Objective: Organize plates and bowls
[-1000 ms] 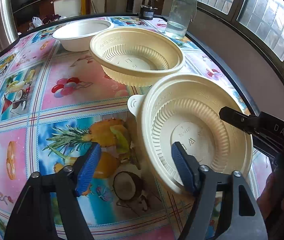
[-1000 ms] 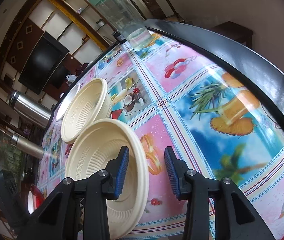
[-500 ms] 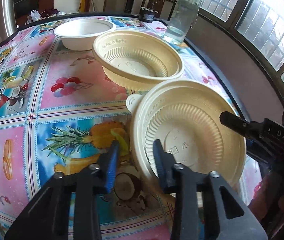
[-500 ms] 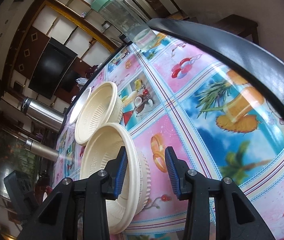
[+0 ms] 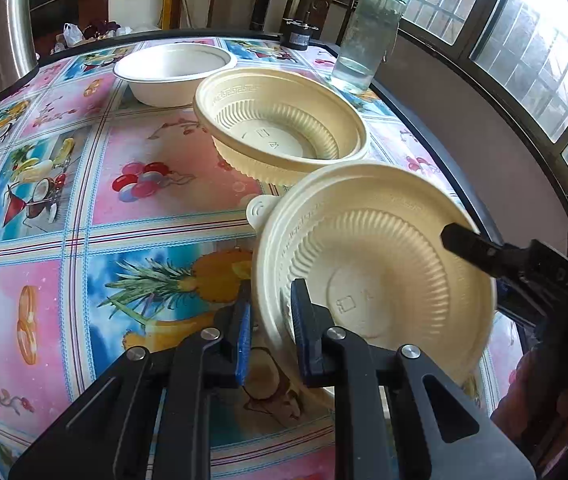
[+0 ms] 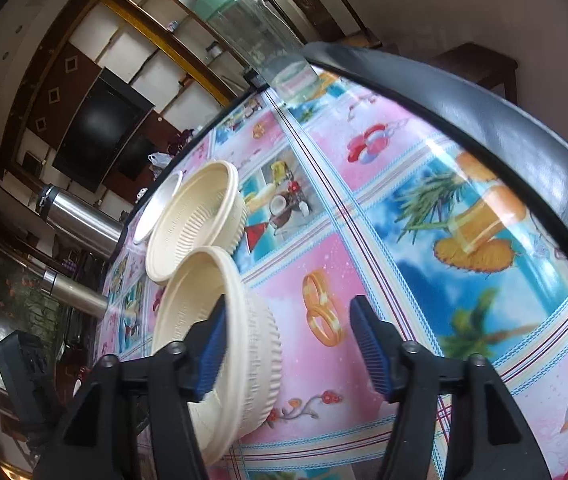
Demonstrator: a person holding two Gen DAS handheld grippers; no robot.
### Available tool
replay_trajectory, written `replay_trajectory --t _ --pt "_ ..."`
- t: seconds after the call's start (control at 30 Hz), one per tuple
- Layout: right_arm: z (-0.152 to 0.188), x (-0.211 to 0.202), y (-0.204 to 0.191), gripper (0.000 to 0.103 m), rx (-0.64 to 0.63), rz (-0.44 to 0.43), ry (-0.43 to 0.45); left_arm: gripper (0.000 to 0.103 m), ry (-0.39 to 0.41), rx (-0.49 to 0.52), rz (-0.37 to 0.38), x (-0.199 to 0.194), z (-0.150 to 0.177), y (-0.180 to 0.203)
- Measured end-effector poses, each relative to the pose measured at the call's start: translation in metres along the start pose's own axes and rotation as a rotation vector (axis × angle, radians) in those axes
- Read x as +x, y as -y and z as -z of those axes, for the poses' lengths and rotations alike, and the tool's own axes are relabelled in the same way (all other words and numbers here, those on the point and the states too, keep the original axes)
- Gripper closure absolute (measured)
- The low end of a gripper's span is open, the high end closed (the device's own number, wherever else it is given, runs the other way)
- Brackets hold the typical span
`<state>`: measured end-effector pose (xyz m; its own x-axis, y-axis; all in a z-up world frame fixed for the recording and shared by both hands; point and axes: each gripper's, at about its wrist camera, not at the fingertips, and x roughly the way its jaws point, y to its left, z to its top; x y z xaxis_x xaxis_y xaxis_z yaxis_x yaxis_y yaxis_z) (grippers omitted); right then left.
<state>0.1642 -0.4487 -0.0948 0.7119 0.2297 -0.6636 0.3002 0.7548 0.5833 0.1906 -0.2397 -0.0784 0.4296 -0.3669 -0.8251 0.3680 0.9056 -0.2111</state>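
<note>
Cream bowl [image 5: 380,264] nearest the cameras, tilted up on edge over the fruit-print tablecloth [image 5: 155,200], near the table's right-hand edge. Left gripper [image 5: 269,320] clamped narrow on its near rim, one blue pad outside the wall, one inside. Right gripper [image 6: 288,344] spread wide at the opposite rim: one pad against the inner wall, the other well clear over the cloth, not gripping. Second cream bowl [image 5: 279,132] just behind, flat on the table, close to or touching the tilted one. White bowl [image 5: 173,70] beyond that, near the second. Clear bottle with green lid [image 5: 368,36] upright at the far right edge. Steel flask [image 5: 3,28] at far left.
</note>
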Motion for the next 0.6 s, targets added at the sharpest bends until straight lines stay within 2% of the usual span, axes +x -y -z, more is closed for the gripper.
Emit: replay_trajectory --t 0.1,0.27,0.4,0.47,0.53,0.6 --pt "0.002 -0.002 -0.008 0.030 -0.042 0.035 0.026 0.088 -0.002 -0.004 -0.014 0.000 -0.001 -0.002" --pt "0.001 -0.016 -0.009 0.029 -0.044 -0.008 0.097 0.088 0.012 -0.009 -0.028 -0.003 -0.002 -0.006" --pt "-0.001 -0.012 -0.006 0.028 -0.021 -0.015 0.071 0.088 0.008 -0.003 -0.027 -0.002 -0.001 -0.005" --pt "0.000 -0.008 -0.007 0.036 -0.025 -0.026 0.046 0.088 0.007 -0.002 -0.026 -0.002 -0.001 -0.005" --pt "0.001 -0.006 -0.010 0.059 -0.045 -0.007 0.040 0.088 0.011 -0.005 -0.025 -0.003 -0.001 -0.005" --pt "0.002 -0.004 -0.013 0.070 -0.066 0.011 0.033 0.088 0.017 -0.010 -0.023 -0.004 -0.002 -0.006"
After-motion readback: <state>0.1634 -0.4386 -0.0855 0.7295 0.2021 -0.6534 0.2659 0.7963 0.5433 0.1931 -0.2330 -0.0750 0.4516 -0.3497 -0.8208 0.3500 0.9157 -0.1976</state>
